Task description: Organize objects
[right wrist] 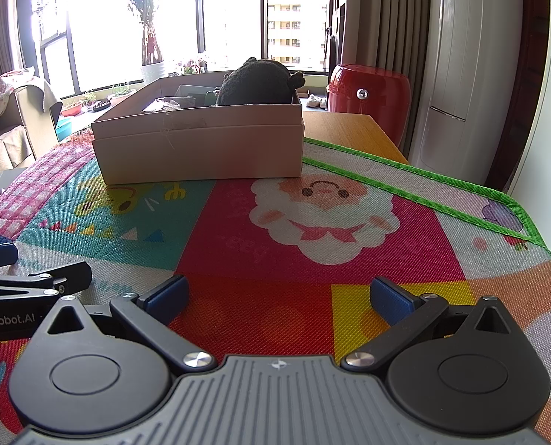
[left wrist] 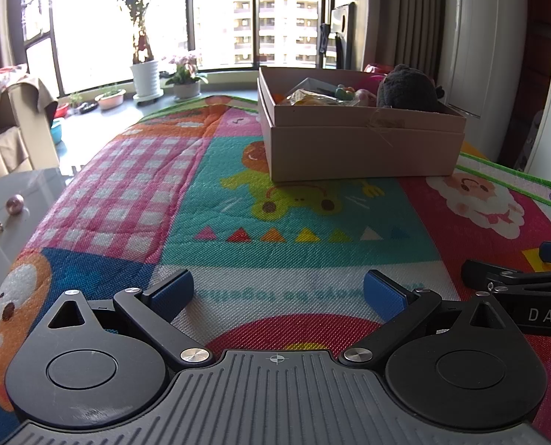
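Observation:
A tan cardboard box [left wrist: 364, 148] stands on the colourful play mat [left wrist: 238, 200] at the far side. It holds a dark plush toy [left wrist: 408, 91], a yellow packet [left wrist: 308, 98] and several small toys. The box [right wrist: 201, 152] and the plush [right wrist: 256, 81] also show in the right wrist view. My left gripper [left wrist: 279, 293] is open and empty, low over the mat, well short of the box. My right gripper [right wrist: 279, 296] is open and empty beside it, over the red and yellow part of the mat [right wrist: 312, 222].
A grey side surface [left wrist: 12, 200] with a pink ball [left wrist: 15, 204] lies left of the mat. A wooden table [right wrist: 345, 129], a red appliance [right wrist: 371, 92] and a white tall unit [right wrist: 457, 74] stand at the right. Potted plants [left wrist: 145, 74] line the window.

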Available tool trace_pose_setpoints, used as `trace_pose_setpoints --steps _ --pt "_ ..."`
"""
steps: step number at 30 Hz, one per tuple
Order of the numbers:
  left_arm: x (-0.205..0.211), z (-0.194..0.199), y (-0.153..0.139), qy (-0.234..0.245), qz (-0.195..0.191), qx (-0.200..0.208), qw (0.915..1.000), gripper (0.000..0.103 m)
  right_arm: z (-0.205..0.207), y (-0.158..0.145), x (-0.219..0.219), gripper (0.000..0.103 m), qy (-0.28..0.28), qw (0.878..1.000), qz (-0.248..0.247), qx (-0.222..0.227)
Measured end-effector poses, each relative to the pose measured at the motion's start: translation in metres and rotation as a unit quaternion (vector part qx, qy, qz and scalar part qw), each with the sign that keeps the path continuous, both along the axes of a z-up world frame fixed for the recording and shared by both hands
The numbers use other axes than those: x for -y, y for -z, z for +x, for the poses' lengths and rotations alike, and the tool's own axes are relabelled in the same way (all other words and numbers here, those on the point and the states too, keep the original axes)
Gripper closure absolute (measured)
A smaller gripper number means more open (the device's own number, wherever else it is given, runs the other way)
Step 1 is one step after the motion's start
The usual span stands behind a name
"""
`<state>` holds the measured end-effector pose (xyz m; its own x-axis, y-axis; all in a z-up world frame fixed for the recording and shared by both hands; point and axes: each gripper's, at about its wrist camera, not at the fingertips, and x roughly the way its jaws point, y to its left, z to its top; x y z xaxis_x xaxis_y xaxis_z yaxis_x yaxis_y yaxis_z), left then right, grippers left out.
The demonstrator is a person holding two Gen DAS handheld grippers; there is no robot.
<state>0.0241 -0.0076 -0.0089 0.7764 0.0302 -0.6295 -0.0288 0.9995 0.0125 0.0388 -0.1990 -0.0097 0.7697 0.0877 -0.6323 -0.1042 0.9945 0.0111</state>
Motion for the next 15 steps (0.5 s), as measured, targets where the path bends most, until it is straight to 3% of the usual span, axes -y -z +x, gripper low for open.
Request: trace_pose_setpoints --steps 15 --pt "0.0024 0.0001 0.0000 0.000 -0.002 0.000 1.0000 0.001 0.0000 0.0000 0.0001 0.000 0.000 1.000 0.000 0.000"
